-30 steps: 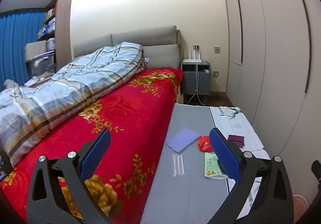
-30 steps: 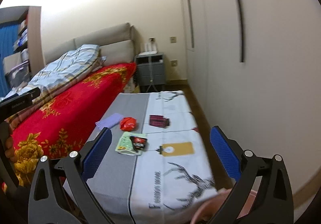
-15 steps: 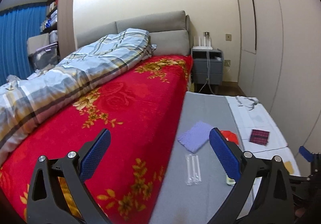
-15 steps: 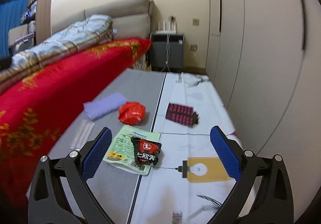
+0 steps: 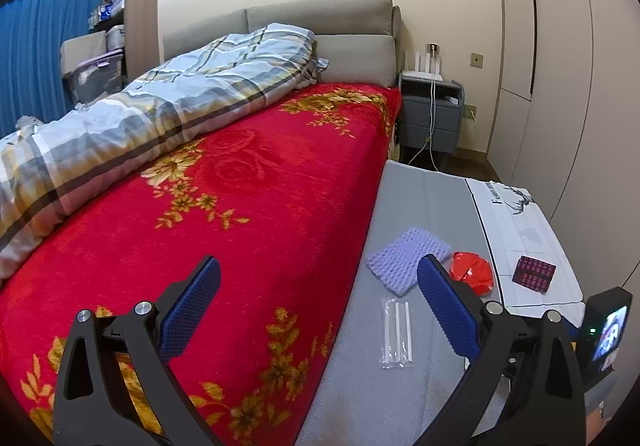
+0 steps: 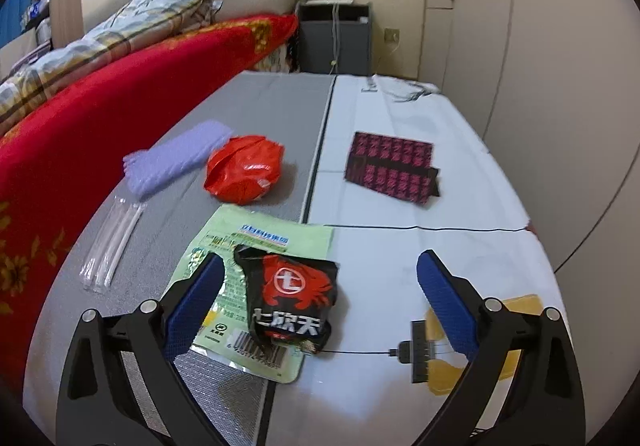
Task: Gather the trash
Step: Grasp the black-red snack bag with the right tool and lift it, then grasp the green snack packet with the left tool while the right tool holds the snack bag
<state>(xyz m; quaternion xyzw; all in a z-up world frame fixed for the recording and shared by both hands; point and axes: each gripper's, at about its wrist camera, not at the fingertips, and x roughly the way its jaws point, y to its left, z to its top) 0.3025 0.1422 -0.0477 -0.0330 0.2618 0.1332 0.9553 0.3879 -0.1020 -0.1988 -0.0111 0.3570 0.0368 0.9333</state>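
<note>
We hold both grippers over a low table [image 6: 400,206] standing just beside the bed [image 5: 260,186]; its cover is grey on the bed side and white with printed drawings on the wall side.

Right gripper [image 6: 318,300]: jaws spread wide, nothing between the blue pads. It hangs above the near end of the table. Between the pads, in the right wrist view, we see a black-and-red snack wrapper [image 6: 290,302], crumpled, lying on top of a flat pale green packet [image 6: 224,246] that straddles the grey/white seam.

Further from us on the grey half: a crumpled red wrapper [image 6: 244,172], and touching or just beside it on the bed side, a purple foam net sleeve [image 6: 176,158]. Near the grey edge lies a clear sleeve of plastic straws [image 6: 110,246], apart from the rest. On the white half, a dark packet with a pink pattern [image 6: 392,172] lies well apart from the red wrapper.

Left gripper [image 5: 318,308]: jaws likewise wide open, empty. It sits over the boundary between the red floral blanket [image 5: 240,206] and the table; one pad is over the blanket, the other over the grey cover next to the foam sleeve. The straws show between its pads.

At the far end of the table stands a grey nightstand [image 5: 432,118].
</note>
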